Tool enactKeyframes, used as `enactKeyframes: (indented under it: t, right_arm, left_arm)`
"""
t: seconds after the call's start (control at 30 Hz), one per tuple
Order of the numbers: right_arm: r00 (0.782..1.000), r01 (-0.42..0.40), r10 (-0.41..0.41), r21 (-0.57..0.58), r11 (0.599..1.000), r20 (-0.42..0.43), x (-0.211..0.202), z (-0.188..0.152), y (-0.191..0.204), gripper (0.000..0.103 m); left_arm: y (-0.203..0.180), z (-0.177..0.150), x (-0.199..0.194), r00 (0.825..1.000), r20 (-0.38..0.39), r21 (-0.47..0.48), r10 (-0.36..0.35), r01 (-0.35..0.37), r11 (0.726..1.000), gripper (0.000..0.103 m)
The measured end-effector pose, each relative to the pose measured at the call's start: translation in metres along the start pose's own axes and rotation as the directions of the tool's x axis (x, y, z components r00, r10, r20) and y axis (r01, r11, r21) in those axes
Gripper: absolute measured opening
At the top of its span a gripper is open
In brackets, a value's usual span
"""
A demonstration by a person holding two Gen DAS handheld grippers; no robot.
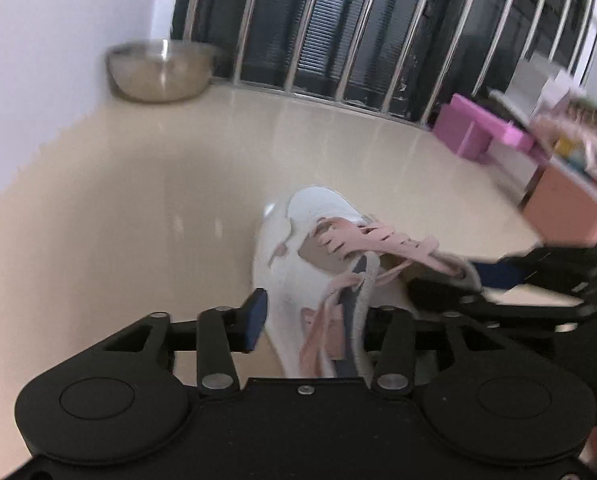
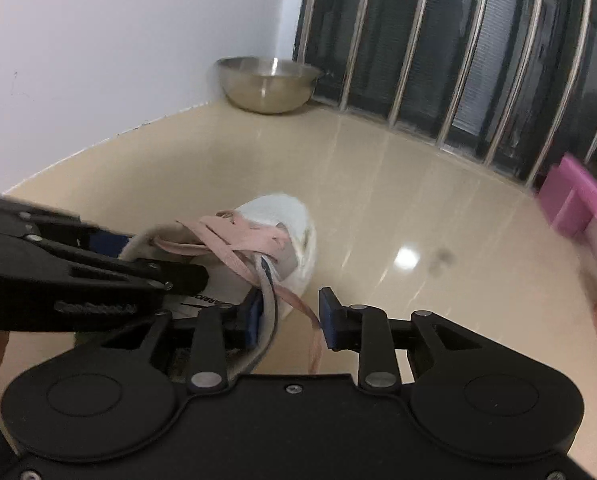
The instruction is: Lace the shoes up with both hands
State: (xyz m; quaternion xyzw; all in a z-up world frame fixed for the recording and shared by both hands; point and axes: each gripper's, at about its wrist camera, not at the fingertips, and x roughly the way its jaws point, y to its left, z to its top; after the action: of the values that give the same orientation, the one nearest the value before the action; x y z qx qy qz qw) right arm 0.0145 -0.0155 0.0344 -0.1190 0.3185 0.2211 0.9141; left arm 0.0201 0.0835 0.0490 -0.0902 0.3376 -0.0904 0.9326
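A white sneaker (image 1: 318, 208) (image 2: 274, 208) with pink laces (image 1: 378, 236) (image 2: 242, 236) lies on the glossy beige floor, toe pointing away. My left gripper (image 1: 314, 312) (image 2: 158, 258) hangs over the shoe's opening. Its jaws stand apart, with the shoe's side and a loose pink strand seen between them; its right fingertip is hidden behind the shoe. My right gripper (image 2: 290, 316) (image 1: 454, 284) sits at the shoe's other side, jaws apart. A loose lace end (image 2: 298, 304) hangs in the gap, clear of the left pad, and the shoe's grey rim runs beside that pad.
A steel bowl (image 1: 162, 72) (image 2: 268, 84) stands in the far corner by the white wall. Barred dark windows (image 1: 378, 40) (image 2: 478, 60) close the back. A pink block (image 1: 474, 132) (image 2: 578, 196) and a peach box (image 1: 566, 204) sit to the right.
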Motion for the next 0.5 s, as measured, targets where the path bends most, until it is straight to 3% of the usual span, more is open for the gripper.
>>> enactKeyframes:
  t: [0.03,0.1,0.17,0.3,0.5]
  right_arm:
    - [0.999,-0.040,0.040,0.048,0.998,-0.003,0.006,0.001,-0.006,0.010]
    - [0.998,-0.024,0.014,0.146,0.989,0.069,-0.002,0.004,-0.019,0.006]
    - [0.991,-0.022,-0.010,0.239,0.971,0.130,-0.012,0.010,-0.035,0.007]
    - [0.984,0.029,-0.066,0.215,0.976,0.167,-0.005,0.052,-0.071,0.008]
    - [0.993,0.042,-0.064,0.201,0.979,0.104,0.072,0.106,-0.126,0.008]
  left_arm:
    - [-0.001,0.006,0.004,1.000,-0.012,0.006,-0.014,0.014,1.000,0.028]
    - [-0.012,0.024,0.006,0.999,-0.007,0.042,-0.047,0.047,0.998,0.021]
    - [-0.025,0.050,0.008,0.996,0.024,0.090,-0.086,0.083,0.992,0.020]
    - [-0.044,0.103,0.039,0.994,0.056,0.168,-0.099,0.089,0.982,0.020]
    - [-0.044,0.146,0.123,0.999,0.010,0.103,-0.042,0.040,0.994,0.020]
